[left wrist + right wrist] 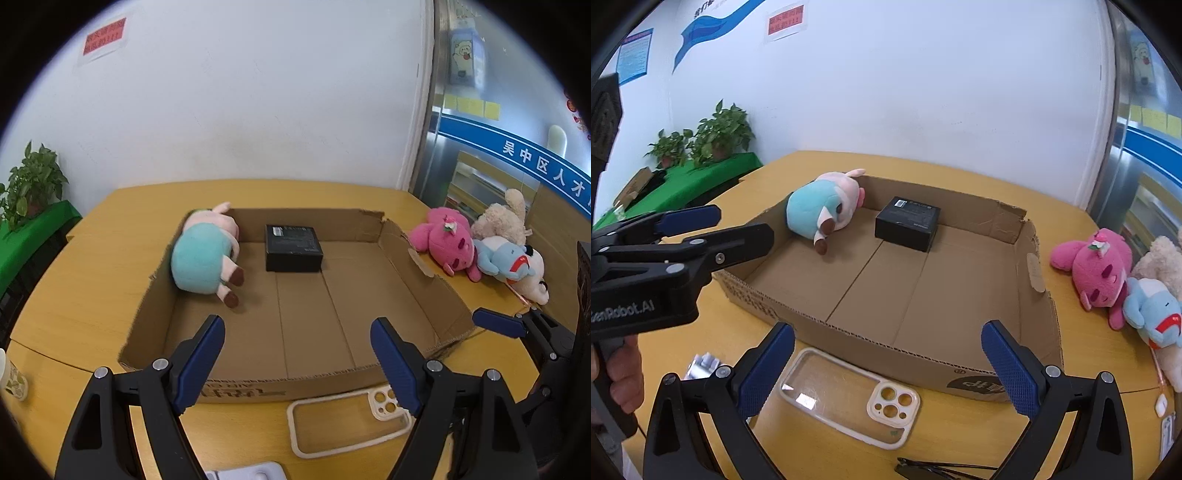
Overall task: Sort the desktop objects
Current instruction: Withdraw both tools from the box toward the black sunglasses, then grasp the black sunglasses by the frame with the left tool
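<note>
At the far left of a yellow wooden desk [746,325], potted plants [705,136] stand on a green-covered stand beyond the edge, well apart from the work; nearer in, the left gripper [297,354] hangs over the near wall of a shallow cardboard tray [258,387], jaws spread wide and holding nothing; a small white part [703,363] lies on the desk beside it. Inside the tray, a teal-bodied pink pig plush [207,254] lies on its side against the left wall, apparently already sorted; just right of it, a closed black box [293,247] sits flat near the back wall, the rest of the floor left bare for more. In front of the tray, touching or nearly touching its near wall, a clear phone case [849,397] with a cream rim lies flat, camera cutout to the right; the right gripper [886,363] hovers directly above it, jaws released and straddling it, seemingly lined up for the next pick; a thin, flat thing like this likely calls for a grip on its rim. A pair of dark glasses [938,470] lies at the near edge. Right of the tray, outside it, a pink plush [1100,266], a blue-and-white plush [1156,310] and a beige plush [502,218] are heaped together, evidently awaiting their turn; small white items at the far right are too small to identify.
</note>
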### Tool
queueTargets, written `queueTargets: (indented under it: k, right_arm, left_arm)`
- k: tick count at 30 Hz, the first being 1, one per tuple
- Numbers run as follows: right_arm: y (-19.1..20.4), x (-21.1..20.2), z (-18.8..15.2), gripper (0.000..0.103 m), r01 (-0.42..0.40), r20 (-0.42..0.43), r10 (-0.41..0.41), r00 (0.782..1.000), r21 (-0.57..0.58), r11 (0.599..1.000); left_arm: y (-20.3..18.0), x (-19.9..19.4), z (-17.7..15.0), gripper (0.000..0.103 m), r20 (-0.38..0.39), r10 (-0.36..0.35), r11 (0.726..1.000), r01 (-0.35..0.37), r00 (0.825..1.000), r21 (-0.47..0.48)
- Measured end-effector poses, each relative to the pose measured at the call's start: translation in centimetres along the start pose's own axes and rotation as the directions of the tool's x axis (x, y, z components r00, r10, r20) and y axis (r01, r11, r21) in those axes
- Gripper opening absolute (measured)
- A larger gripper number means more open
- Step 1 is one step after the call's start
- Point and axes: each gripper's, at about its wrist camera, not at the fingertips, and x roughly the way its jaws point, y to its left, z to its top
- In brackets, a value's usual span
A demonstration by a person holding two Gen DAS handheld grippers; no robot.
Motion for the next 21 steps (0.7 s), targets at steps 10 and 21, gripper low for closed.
queueTargets:
  k: [10, 21]
  right_arm:
    - [-8.5, -1.4, -8.6, 0.103, -0.147, -0.168, 0.142, 0.975, -0.016, 0.989]
    - [-10.3, 0.6, -11.9, 0.101, -0.289, -0.291, 0.234, 0.928, -0.161, 0.944]
  left_arm:
    - [-2.1, 1.5, -4.8, 0.081, -0.151, -0.115, 0.992, 0.121, 0.982, 0.033]
    - [-3.7, 2.8, -8.9, 0.081, -0.261, -0.190, 0.982, 0.190, 0.947, -0.027]
